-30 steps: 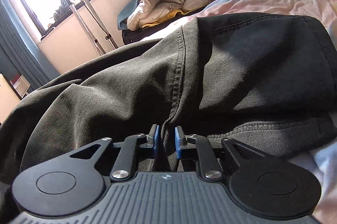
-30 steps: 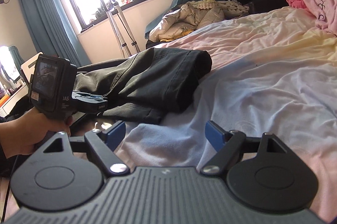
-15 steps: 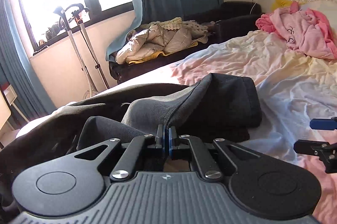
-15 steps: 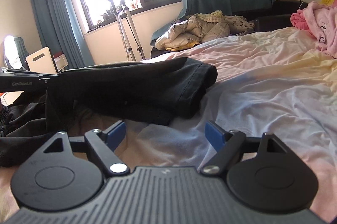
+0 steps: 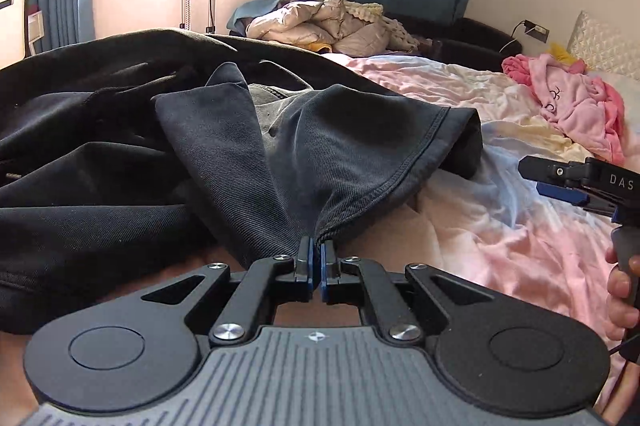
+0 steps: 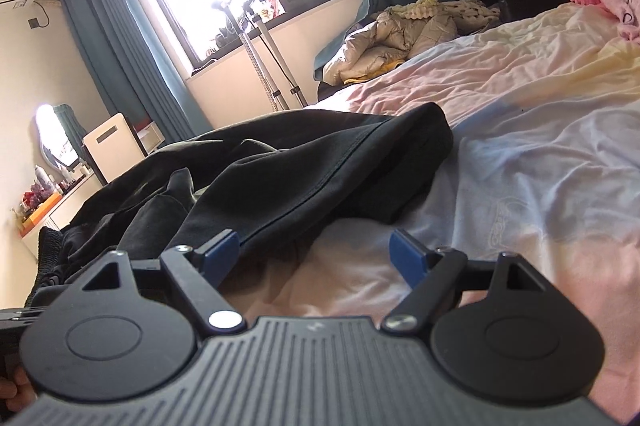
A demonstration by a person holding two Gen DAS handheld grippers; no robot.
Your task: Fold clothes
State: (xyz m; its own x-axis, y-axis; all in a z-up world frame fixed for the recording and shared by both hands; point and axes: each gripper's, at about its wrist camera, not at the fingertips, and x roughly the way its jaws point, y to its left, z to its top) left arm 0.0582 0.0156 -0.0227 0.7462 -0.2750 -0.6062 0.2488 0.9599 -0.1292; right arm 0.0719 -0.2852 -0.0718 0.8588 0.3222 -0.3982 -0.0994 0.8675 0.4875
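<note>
Left gripper (image 5: 319, 266) is pinching the hem corner of the dark grey denim trousers (image 5: 320, 153) lying on the pastel bedsheet (image 6: 540, 153), leg running away ahead-left, while right gripper (image 6: 316, 254), spread wide and empty, is hovering beside the hem.

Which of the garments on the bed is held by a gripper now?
The dark grey trousers: the left gripper pinches their hem. The pink garment lies untouched far off by the headboard.
</note>
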